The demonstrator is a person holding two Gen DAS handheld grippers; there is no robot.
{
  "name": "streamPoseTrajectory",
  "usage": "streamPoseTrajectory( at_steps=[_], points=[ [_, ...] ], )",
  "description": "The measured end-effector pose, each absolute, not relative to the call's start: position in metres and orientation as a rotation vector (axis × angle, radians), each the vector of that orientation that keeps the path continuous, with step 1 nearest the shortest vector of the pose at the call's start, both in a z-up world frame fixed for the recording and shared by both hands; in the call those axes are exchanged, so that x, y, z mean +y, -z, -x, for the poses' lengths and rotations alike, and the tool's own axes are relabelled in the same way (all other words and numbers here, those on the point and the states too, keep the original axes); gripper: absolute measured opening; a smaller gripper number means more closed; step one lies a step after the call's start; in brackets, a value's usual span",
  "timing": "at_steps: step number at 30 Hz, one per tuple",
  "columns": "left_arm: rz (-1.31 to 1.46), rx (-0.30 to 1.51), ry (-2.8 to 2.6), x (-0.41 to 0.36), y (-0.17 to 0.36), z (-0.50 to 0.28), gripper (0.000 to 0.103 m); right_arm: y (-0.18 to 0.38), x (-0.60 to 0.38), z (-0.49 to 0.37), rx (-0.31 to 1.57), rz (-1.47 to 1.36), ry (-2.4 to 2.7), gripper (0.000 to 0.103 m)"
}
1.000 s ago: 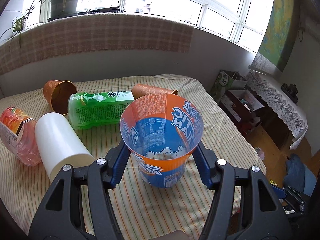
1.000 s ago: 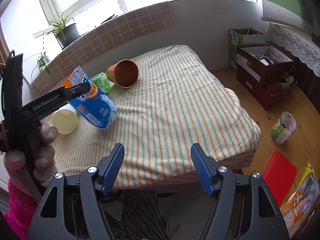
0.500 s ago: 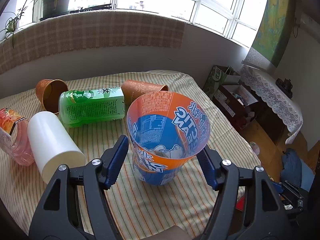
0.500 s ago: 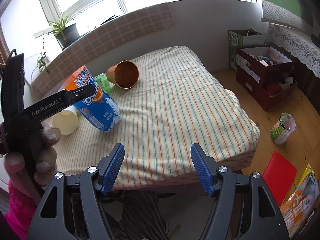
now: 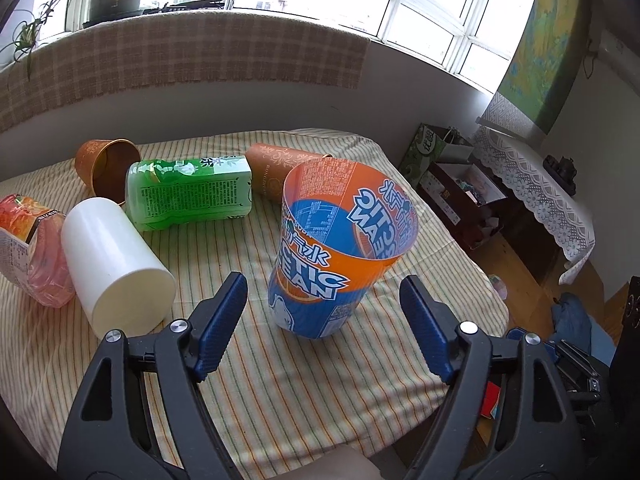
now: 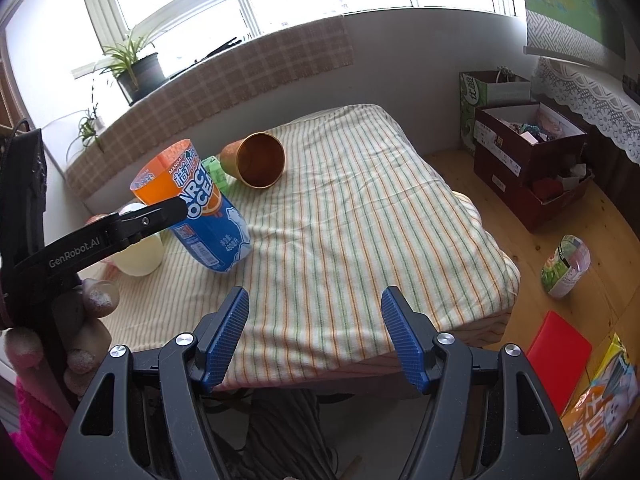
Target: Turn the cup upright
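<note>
My left gripper [image 5: 323, 308] is spread wide, its blue pads clear of the cup on both sides. Just past the fingertips, the orange-and-blue Arctic Ocean cup [image 5: 340, 248] stands mouth-up on the striped tablecloth [image 5: 280, 380], leaning slightly, near the table's front edge. My right gripper [image 6: 315, 334] is spread too, holding nothing, over the near edge. Left of the cup lies a white cup [image 5: 116, 264] on its side, a pink bottle [image 5: 36, 252] beside it. Farther back lie a green tea bottle [image 5: 188, 192], a brown patterned cup [image 5: 280, 172] and a copper cup [image 5: 106, 168].
</note>
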State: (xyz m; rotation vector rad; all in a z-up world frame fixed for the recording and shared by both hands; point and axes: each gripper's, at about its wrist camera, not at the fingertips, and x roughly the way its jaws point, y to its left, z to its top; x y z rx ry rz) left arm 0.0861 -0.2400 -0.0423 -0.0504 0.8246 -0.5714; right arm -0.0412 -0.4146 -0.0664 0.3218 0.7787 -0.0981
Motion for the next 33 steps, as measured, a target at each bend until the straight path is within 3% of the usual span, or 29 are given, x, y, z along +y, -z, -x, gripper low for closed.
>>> streamPoseTrajectory(
  at_steps=[16,18,20,24,33],
  points=[
    [0.061,0.654,0.447,-0.174,0.008,-0.043,0.081,0.037,-0.374,0.036,0.655,-0.213,0.087,0.068],
    [0.060,0.614,0.411,-0.164,0.001,-0.037,0.094,0.033,-0.369,0.035,0.634,-0.203,0.083,0.068],
    [0.056,0.569,0.371,-0.155,-0.004,-0.031,0.100,0.029,-0.363,0.034,0.611,-0.190,0.083,0.068],
    [0.036,0.515,0.316,-0.143,-0.013,-0.020,0.100,0.021,-0.351,0.033,0.556,-0.154,0.085,0.077],
    [0.029,0.460,0.225,-0.124,-0.019,-0.007,0.102,0.010,-0.325,0.038,0.435,-0.037,0.130,0.084]
  ],
)
